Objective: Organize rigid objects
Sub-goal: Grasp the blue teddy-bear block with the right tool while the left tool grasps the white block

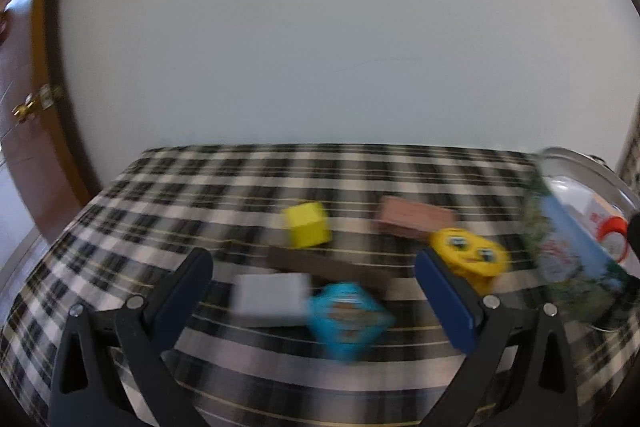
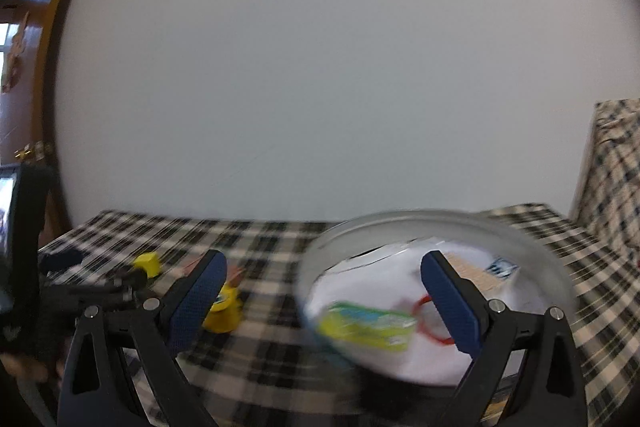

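A metal bowl (image 2: 552, 279) of packets sits far right on the checked table (image 1: 160, 211). Both grippers, left (image 1: 314, 275) and right (image 2: 322, 287), gape empty. Steady first, then close squarely on the near blue piece (image 1: 346, 319)

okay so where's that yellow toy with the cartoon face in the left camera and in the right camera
Left wrist: the yellow toy lies right of centre on the checked cloth, just beyond the left gripper's right finger.
Right wrist: the same toy sits lower left, partly hidden behind the right gripper's left finger.
Shared landmark: the yellow cube, farther back and left of the toy in both views.
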A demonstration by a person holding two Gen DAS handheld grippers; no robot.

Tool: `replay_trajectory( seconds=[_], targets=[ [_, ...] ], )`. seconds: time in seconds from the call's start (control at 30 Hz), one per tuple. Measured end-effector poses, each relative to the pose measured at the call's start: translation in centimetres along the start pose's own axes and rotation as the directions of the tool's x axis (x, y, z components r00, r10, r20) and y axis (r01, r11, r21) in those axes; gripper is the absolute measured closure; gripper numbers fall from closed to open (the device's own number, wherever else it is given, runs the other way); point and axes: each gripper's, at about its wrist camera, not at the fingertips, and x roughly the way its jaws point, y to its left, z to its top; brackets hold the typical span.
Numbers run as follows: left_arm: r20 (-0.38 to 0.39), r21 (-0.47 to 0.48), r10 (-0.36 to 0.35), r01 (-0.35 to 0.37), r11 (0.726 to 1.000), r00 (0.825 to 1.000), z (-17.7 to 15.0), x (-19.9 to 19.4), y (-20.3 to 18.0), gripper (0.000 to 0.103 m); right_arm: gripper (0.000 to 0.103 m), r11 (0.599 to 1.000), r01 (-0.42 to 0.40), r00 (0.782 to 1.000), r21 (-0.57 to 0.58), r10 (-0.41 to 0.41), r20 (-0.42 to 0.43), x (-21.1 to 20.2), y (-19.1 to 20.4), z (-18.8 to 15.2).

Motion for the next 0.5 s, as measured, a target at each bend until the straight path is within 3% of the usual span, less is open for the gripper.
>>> replay_trajectory(
  seconds=[0.23,0.3,0.5],
  targets=[
    [-0.073,-0.131,0.112,-0.121,0.984,0.991,0.3,2.0,7.8,0.001,0.004,0.988,-0.152,0.983,-0.042,0.146,-0.109,1.9,5.3,-0.3],
    [-0.088,-0.141,0.141,-0.153,0.978,0.986,0.2,2.3,9.0,0.001,0.004,0.978,-0.206,0.966,-0.047,0.195,-0.168,2.6,7.3,-0.6],
    [-0.136,-0.183,0.171,-0.194,0.964,0.976,-0.2,3.1,12.2,0.001,0.004,0.940,-0.336,0.887,-0.057,0.295,-0.357,6.2,12.9,-1.7]
  ],
)
